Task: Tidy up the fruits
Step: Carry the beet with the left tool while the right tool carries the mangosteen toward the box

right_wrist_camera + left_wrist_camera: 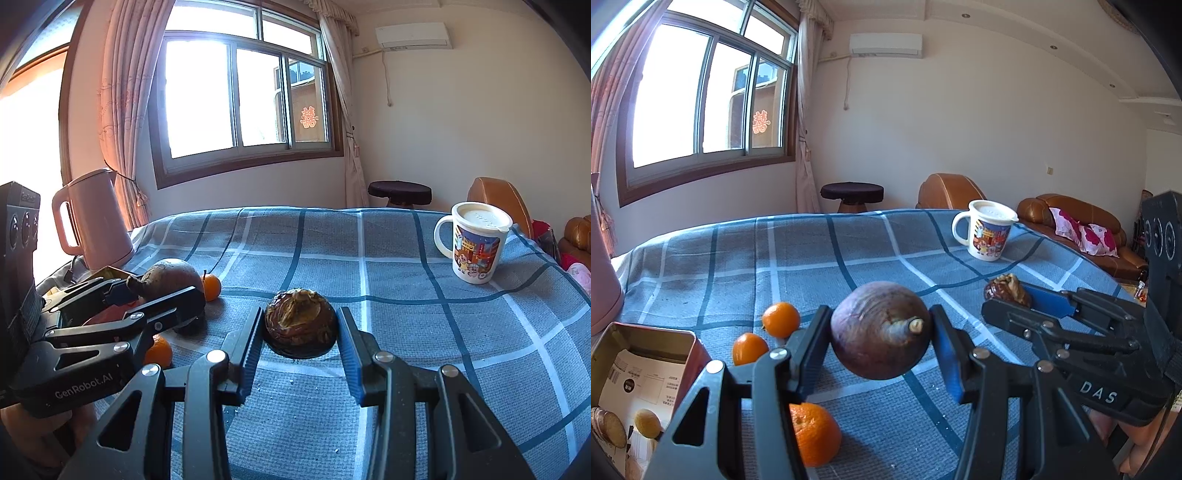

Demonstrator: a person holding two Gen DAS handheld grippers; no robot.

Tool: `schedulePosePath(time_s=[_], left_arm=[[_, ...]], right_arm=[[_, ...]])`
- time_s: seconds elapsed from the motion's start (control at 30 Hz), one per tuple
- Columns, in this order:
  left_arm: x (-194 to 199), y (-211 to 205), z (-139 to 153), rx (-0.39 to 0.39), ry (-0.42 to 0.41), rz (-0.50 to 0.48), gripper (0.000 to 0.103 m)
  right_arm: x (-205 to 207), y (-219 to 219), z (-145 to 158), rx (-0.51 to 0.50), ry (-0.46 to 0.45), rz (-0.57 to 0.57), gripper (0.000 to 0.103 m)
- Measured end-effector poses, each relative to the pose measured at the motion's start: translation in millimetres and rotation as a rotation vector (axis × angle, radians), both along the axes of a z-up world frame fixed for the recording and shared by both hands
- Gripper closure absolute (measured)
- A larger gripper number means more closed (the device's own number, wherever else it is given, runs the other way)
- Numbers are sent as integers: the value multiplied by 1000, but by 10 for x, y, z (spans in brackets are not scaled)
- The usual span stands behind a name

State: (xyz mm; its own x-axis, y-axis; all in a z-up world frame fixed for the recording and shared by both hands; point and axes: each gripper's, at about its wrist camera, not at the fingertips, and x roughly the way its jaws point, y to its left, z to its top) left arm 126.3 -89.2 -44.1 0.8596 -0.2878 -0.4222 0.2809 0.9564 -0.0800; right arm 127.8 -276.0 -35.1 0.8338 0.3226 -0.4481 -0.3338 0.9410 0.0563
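My left gripper (881, 332) is shut on a round purple-brown fruit (881, 328) with a short stalk and holds it above the blue checked tablecloth (746, 266). It also shows in the right wrist view (171, 275). My right gripper (299, 332) has its pads on either side of a dark brown wrinkled fruit (300, 323) that rests on the cloth; from the left it shows as well (1007, 289). Three small oranges (781, 319) (750, 348) (812, 434) lie on the cloth. An open red tin (642, 373) at the lower left holds a small yellow fruit and brown slices.
A white printed mug (474, 242) with a lid stands at the far right of the table. A pink kettle (92, 221) stands at the far left edge. Beyond the table are a stool (399, 192), brown sofas and a window.
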Motion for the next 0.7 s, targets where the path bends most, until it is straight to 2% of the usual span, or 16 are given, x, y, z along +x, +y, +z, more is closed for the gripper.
schedulePosePath(time_s=[0.7], left_arm=[[-134,13,55,9,-73,30,48]], right_arm=[[-124,17,47,-2,-69,15,61]])
